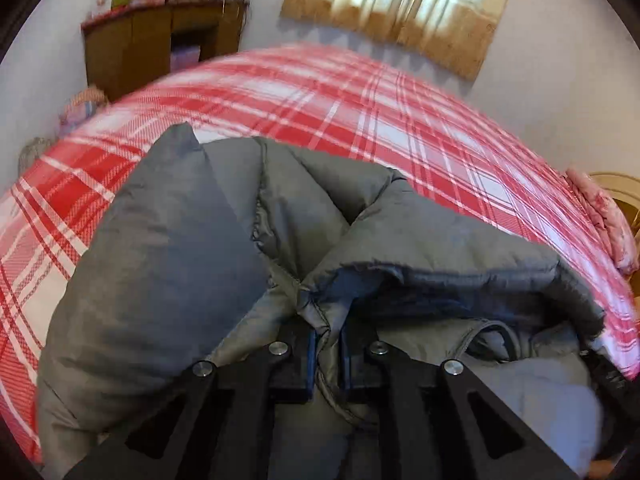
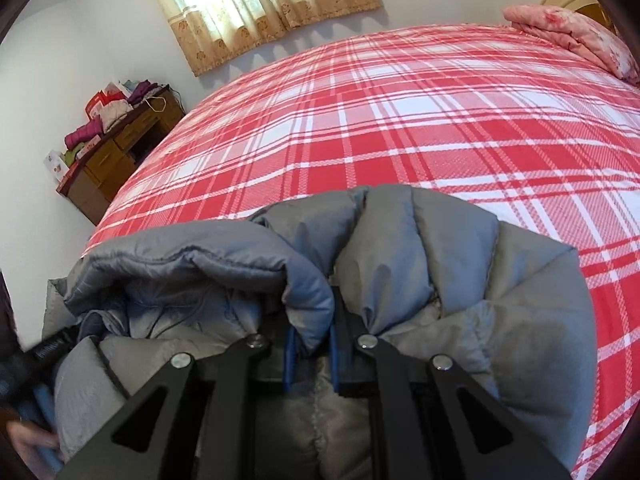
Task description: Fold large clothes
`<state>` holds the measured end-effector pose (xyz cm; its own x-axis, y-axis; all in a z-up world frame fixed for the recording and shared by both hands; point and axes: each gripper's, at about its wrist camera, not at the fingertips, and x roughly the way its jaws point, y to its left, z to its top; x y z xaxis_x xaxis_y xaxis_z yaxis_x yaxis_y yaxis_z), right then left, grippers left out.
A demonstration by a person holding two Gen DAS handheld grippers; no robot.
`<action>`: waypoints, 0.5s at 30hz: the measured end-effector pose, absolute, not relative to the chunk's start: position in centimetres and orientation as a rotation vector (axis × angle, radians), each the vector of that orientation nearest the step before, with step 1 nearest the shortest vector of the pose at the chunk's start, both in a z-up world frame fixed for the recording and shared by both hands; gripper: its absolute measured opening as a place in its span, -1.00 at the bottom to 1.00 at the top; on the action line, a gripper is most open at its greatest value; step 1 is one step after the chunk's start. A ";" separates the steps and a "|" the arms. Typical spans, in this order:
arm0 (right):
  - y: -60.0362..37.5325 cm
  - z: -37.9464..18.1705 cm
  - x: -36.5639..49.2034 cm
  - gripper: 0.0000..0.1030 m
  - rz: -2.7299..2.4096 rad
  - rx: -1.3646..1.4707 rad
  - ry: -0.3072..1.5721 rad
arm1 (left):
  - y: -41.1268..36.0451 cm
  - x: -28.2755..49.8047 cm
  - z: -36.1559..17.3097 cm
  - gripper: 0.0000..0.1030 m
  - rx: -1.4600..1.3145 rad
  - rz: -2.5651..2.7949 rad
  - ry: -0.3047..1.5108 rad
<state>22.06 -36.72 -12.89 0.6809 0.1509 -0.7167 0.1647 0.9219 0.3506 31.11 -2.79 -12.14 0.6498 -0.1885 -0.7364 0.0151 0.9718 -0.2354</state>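
Puffy grey quilted down jacket [image 2: 420,264] bunched at the near edge of the bed, on the red-and-white plaid bedspread [image 2: 400,128]. Most of the spread beyond it lies bare.

My left gripper [image 1: 326,354] is pinched onto a gathered fold of the jacket's shell; cloth fills the gap between the blue pads. My right gripper [image 2: 310,354] is likewise clamped on a rolled edge of darker lining, fabric wedged between its pads. Both holds look deep, well past the fingertips.

Step, as I judge it: carrying one edge of the jacket over to lay a fold.

Notes for doing it well:
- Keep both grips at even height so the held edge travels level and the fold line lands straight.
- Down fill is springy; I expect it to puff back, so lay it slowly and press flat before letting go.
- Shell looks slippery. Don't ease the clamp mid-carry.
- A sleeve-like lobe [image 1: 160,240] rises at left; watch it doesn't tuck under crooked.
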 end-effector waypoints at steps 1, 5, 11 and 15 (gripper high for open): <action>-36.8 -12.6 21.7 -0.65 -0.004 0.403 0.842 | -2.9 31.2 -12.1 -0.79 -0.210 -0.113 0.858; -36.9 -8.8 17.7 0.10 -0.126 0.320 0.781 | -1.9 31.6 -12.4 -0.79 -0.280 -0.145 0.856; -34.7 -2.9 19.4 0.00 -0.191 0.263 0.669 | -2.6 31.6 -12.3 -0.79 -0.258 -0.139 0.851; -33.8 -5.7 24.6 -0.20 -0.177 0.304 0.776 | -2.6 31.7 -12.2 -0.79 -0.258 -0.150 0.856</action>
